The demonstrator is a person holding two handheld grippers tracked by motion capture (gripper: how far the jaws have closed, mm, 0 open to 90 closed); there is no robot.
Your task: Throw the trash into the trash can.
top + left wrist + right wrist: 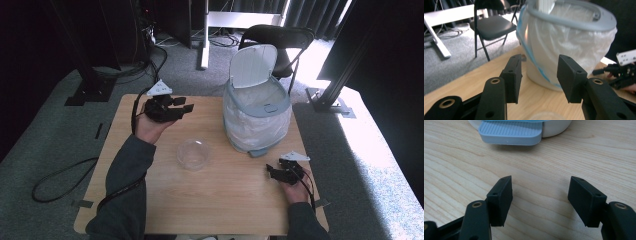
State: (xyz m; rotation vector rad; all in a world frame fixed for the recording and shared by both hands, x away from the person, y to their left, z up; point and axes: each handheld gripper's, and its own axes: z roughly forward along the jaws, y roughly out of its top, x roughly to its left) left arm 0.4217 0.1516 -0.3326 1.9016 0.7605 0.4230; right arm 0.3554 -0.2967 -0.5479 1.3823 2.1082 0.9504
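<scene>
A small white pedal bin (256, 115) lined with a plastic bag stands at the table's back right, its lid (253, 65) raised. A clear empty plastic bowl (193, 154) sits mid-table. My left gripper (184, 104) hovers open above the table's back left, pointing toward the bin (564, 42), nothing between its jaws. My right gripper (270, 170) rests low near the front right, open and empty, facing the bin's grey foot pedal (510, 132). In the left gripper view, the right gripper (607, 75) shows at far right.
The wooden table (215, 200) has free surface at the front and left. A black folding chair (280, 42) stands behind the bin. Cables (60, 175) trail over the grey carpet on the left, with stand legs behind.
</scene>
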